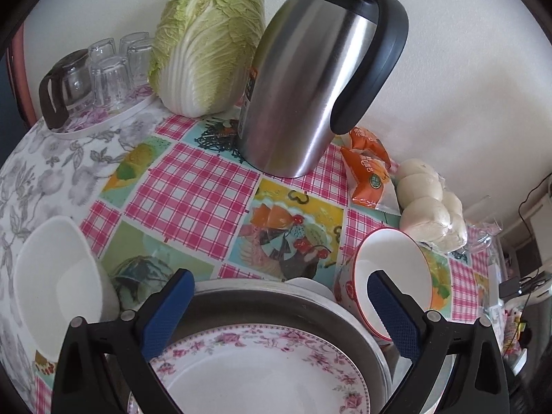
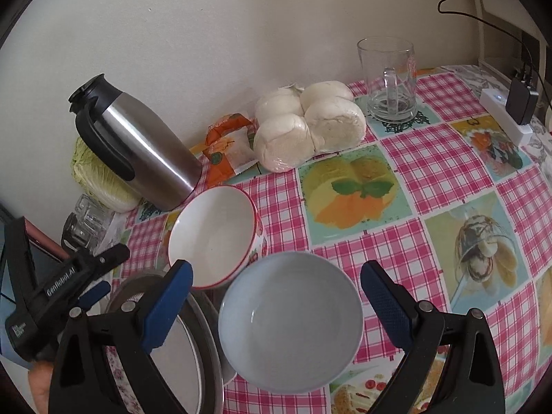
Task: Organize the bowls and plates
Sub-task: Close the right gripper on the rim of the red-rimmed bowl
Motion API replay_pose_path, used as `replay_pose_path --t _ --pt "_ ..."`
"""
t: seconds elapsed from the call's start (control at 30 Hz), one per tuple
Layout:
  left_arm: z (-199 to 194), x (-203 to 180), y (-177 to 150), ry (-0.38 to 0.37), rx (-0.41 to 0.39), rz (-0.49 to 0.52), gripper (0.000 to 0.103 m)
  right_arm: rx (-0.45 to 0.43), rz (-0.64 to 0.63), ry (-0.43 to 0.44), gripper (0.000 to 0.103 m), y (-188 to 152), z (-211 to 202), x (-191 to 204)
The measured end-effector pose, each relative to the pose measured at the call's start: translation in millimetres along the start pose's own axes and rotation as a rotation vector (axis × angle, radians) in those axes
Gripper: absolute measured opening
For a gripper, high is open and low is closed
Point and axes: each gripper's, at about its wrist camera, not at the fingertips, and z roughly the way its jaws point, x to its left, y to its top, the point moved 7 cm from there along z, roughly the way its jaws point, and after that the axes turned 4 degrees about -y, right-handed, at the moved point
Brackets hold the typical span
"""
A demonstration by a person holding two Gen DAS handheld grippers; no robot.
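Inspector: While your left gripper (image 1: pixel 279 307) hangs spread above the floral plate (image 1: pixel 262 372) in the metal pan (image 1: pixel 276 296), nothing is grasped.

Operator: And the right?

Inspector: Your right gripper (image 2: pixel 276 300) is released; the grey bowl (image 2: pixel 289 324) lies between its fingers, the red-rimmed bowl (image 2: pixel 214 234) just beyond.

Floral-rimmed plate (image 1: pixel 262 372): white, pink flower border, lying flat inside a metal pan (image 1: pixel 276 300). Red-rimmed bowl (image 2: pixel 214 234): white interior, upright, just beside the pan's far edge. Plain white bowl (image 2: pixel 291 324): upright, empty, near the red-rimmed bowl. Second white bowl (image 1: pixel 57 283): upright on the bench, left of the pan.
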Motion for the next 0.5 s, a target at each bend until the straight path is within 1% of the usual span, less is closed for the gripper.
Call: replay_pose_path --t 0.07,0.1,0.17,0.23,0.3,0.37,0.43,0.5 --pt "3.3 1.9 2.2 -0.016 0.002 -0.021 0.091 0.006 -0.014 -0.007 0.098 10.4 7.8 4.5" --pt "5.3 1.3 3.6 -0.027 0.001 -0.026 0.091 0.014 -0.029 -0.018 0.097 14.2 12.6 6.6" --pt "9.1 -3.7 5.2 -0.046 0.000 -0.013 0.088 0.032 -0.069 -0.045 0.092 19.4 22.2 11.6" --pt "16.3 -11.8 4.4 -0.057 0.010 0.017 0.082 0.048 -0.112 -0.066 0.077 23.5 31.7 16.7" --pt "25.7 -18.2 1.1 -0.060 0.039 0.035 0.078 0.068 -0.146 -0.084 0.071 25.6 42.4 20.6" --pt "32.1 -23.7 -0.9 -0.049 0.056 0.063 0.066 0.090 -0.171 -0.097 0.063 25.5 53.1 23.5" --pt "37.6 -27.8 -2.6 -0.038 0.078 0.082 0.064 0.117 -0.187 -0.097 0.052 22.8 63.4 26.7" --pt "39.7 -30.6 -3.2 -0.029 0.085 0.099 0.063 0.136 -0.206 -0.100 0.045 20.0 72.4 30.0"
